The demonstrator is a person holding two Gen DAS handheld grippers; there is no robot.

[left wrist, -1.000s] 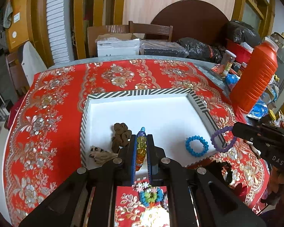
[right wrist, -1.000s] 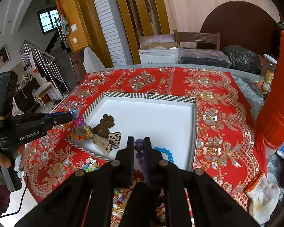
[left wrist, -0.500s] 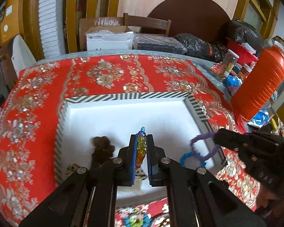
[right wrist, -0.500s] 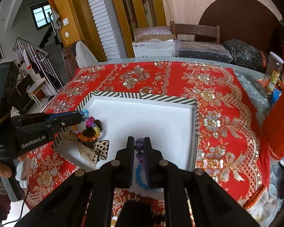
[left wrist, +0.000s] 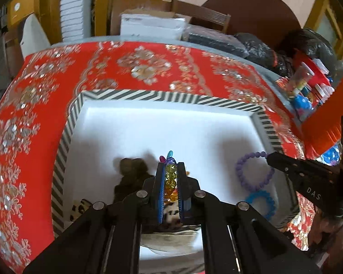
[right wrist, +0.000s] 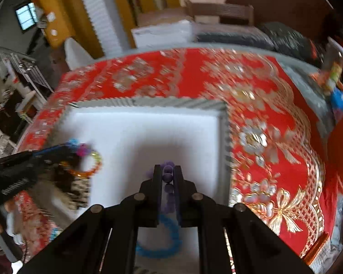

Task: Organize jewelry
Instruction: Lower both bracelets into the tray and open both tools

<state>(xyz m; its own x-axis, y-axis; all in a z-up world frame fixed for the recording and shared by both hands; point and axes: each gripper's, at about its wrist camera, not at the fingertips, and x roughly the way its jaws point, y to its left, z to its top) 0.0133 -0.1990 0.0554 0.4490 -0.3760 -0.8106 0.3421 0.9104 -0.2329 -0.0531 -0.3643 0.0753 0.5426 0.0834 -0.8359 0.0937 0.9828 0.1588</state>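
Hovering over the striped-rim tray point(left wrist: 135, 96), both grippers carry bracelets. Left gripper point(left wrist: 170, 173): jaws closed tight on a multicolour bead bracelet point(left wrist: 170, 175), held above the tray's near-left part, just right of the brown fabric piece point(left wrist: 130, 171) lying in the tray. Right gripper point(right wrist: 168, 178): jaws nearly closed, pinching a purple bead bracelet point(left wrist: 253, 171), which hangs over the tray's right side. Blue bead bracelet point(left wrist: 260, 203) lies on the tray floor directly nearer than the purple one. Tray sits on the table's red patterned cloth point(left wrist: 45, 86).
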